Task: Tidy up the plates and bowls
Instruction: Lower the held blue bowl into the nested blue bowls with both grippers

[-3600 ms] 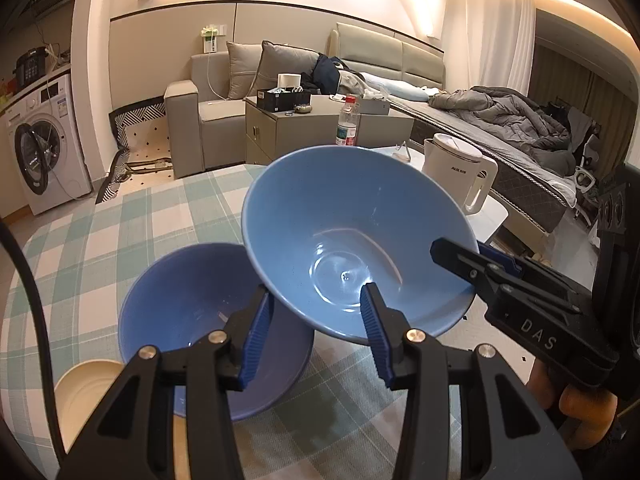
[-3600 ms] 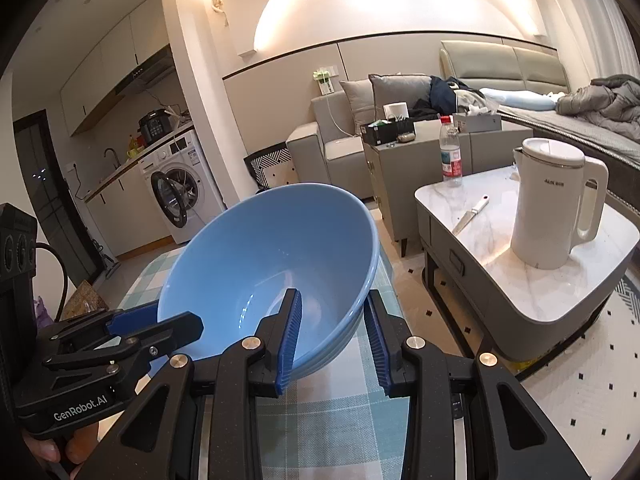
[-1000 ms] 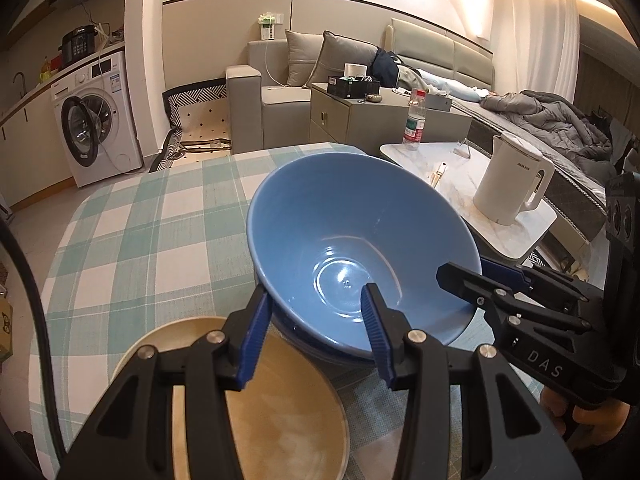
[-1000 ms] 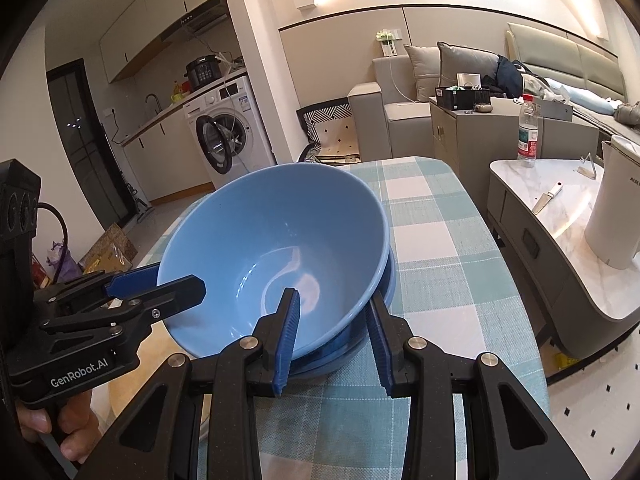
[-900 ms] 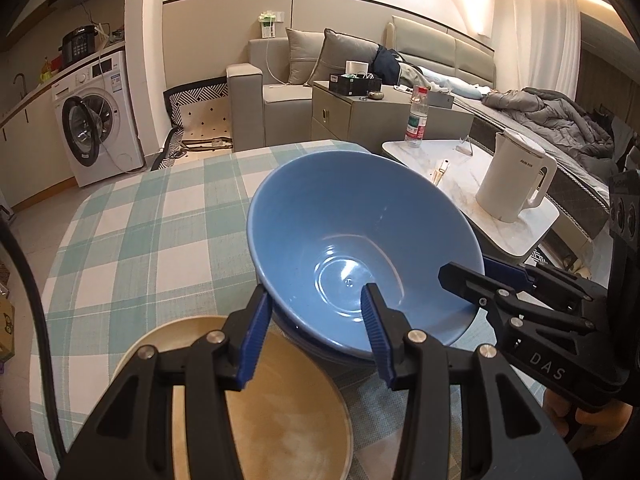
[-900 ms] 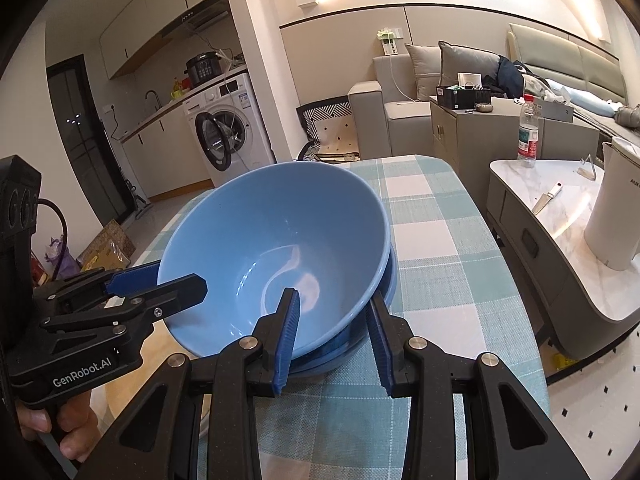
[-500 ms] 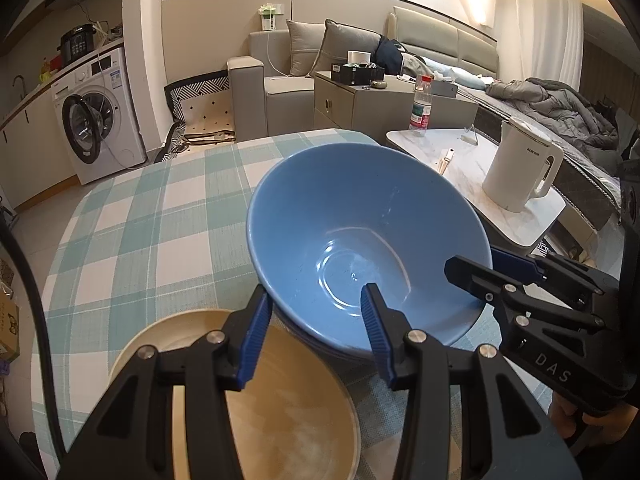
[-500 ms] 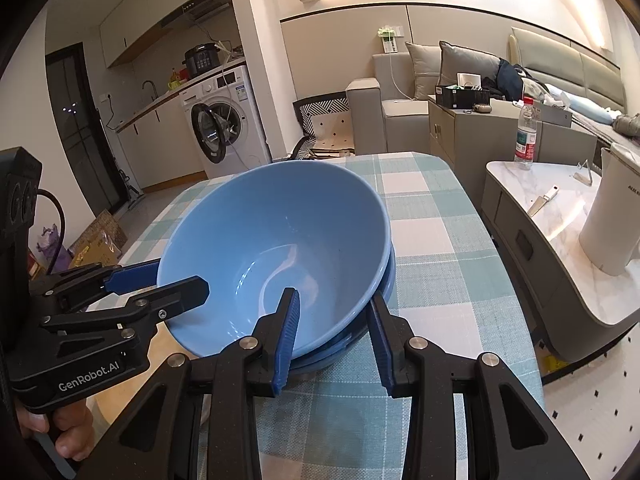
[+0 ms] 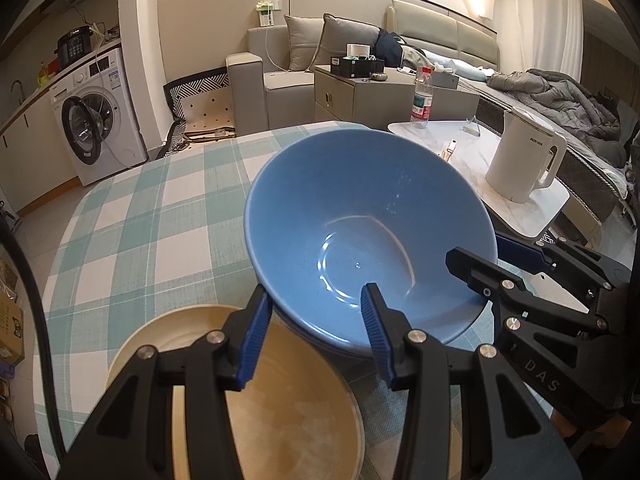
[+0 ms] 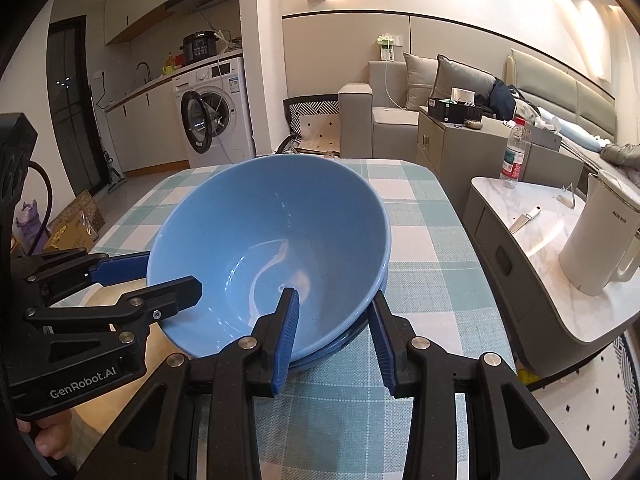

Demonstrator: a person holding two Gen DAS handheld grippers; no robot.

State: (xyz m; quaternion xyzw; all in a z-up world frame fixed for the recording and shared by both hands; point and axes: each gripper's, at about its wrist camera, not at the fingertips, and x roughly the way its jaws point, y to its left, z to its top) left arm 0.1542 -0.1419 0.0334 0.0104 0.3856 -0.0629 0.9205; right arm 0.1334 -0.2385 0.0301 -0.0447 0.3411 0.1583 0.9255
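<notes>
On the checked desk (image 9: 132,216) your light blue bowl (image 9: 360,232) sits nested in a darker one, each hand-held gripper (image 9: 312,328) (image 10: 332,328) apparently clamping its slick, rigid, breakable rim.

Two nested blue bowls (image 9: 360,216), one beige plate (image 9: 296,412)

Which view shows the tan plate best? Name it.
The left wrist view: the tan plate fills its lower foreground, rim visible beside the blue bowls. The right wrist view shows only a sliver behind the left gripper.
</notes>
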